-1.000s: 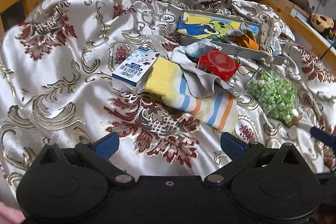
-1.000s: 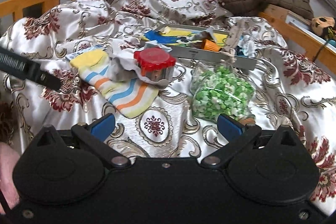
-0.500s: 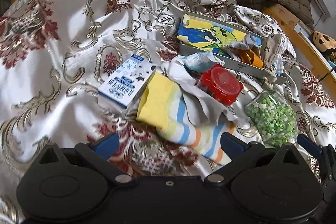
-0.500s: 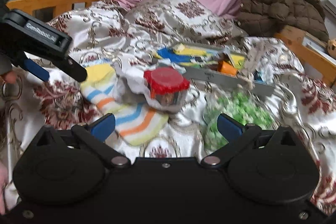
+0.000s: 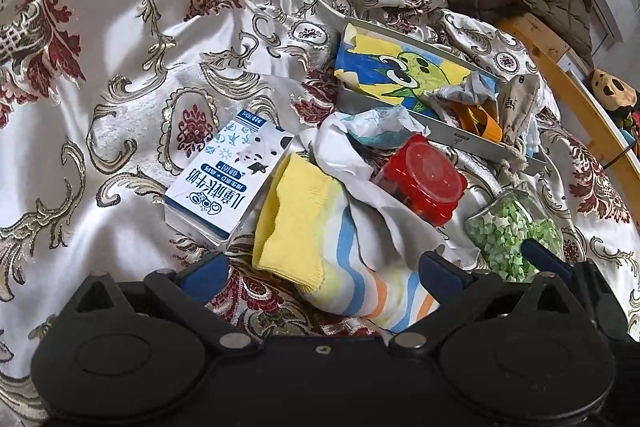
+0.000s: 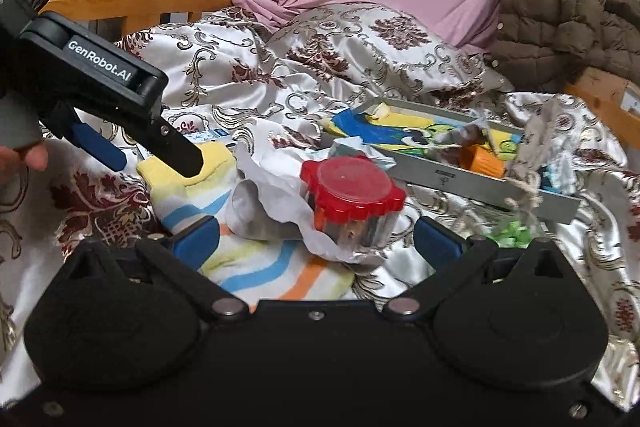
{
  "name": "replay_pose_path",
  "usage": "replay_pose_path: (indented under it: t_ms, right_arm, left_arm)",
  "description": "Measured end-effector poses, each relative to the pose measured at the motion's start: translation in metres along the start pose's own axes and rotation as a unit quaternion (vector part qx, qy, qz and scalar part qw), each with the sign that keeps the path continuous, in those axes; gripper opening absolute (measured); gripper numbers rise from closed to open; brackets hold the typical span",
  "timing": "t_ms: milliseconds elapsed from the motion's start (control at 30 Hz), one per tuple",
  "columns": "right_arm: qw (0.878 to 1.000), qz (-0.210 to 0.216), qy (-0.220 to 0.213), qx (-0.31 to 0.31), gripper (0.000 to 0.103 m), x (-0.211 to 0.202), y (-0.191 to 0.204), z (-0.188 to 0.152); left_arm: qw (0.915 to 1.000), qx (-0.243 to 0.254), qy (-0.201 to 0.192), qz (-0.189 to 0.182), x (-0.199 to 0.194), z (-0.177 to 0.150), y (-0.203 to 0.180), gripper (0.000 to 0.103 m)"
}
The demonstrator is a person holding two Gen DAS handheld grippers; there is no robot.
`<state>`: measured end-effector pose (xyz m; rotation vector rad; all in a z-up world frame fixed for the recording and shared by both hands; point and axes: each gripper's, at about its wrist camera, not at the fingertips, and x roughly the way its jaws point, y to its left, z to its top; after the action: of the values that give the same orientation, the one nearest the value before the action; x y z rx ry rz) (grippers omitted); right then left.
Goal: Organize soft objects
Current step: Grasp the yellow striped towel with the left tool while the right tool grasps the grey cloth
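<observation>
Both grippers sit over the clutter on the bed's satin quilt (image 5: pixel 132 39), jaws wide open, nothing held. Left gripper (image 5: pixel 320 269) frames the striped sock (image 5: pixel 304 247), yellow cuff on the left, toe end under the near edge of the view; right gripper (image 6: pixel 316 241) frames the same sock's toe half plus the red-lidded jar (image 6: pixel 352 203). In the right wrist view the left gripper's dark finger hangs right over the yellow cuff; contact can't be confirmed. My read: the step is picking the sock as the first soft item. A crumpled grey-white cloth (image 5: pixel 352 167) lies across the sock's middle and the jar rests on that cloth, so a straight pull would likely drag cloth and jar along. Better to pinch the cuff with the left, it's the only end free of load, and bite deep into the fabric, not just the edge. Milk carton (image 5: pixel 228 187) touches the cuff on the left, so keep the left finger off it. Lift slowly, peel toward near-left. Right could pin or lift the jar first. The jar of green stars (image 5: pixel 512 235) lies just right of the pile and could roll. The grey tray (image 5: pixel 452 135) with the cartoon cloth sits far right.
</observation>
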<state>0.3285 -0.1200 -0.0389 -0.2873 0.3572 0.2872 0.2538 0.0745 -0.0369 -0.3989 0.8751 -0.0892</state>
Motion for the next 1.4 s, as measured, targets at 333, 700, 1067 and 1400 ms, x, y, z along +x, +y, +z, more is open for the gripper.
replay_pose_path:
  t_ms: [333,700,1067,1400]
  right_arm:
    - [0.999,0.032,0.008,0.001,0.072,0.033,0.002,0.004]
    - [0.998,0.044,0.031,0.013,0.024,0.052,0.007,0.001]
    - [0.999,0.031,0.028,-0.006,0.003,0.046,0.008,0.002]
    - [0.999,-0.006,-0.003,-0.040,0.000,0.023,0.009,0.011]
  left_arm:
    - [0.9992,-0.039,0.007,-0.001,0.006,0.001,0.014,0.078]
    - [0.9991,-0.035,0.019,-0.013,0.013,-0.002,0.014,0.041]
    - [0.9998,-0.003,0.012,-0.014,0.010,-0.003,0.009,0.007]
    - [0.9995,0.019,-0.027,0.001,-0.010,-0.003,0.001,0.006]
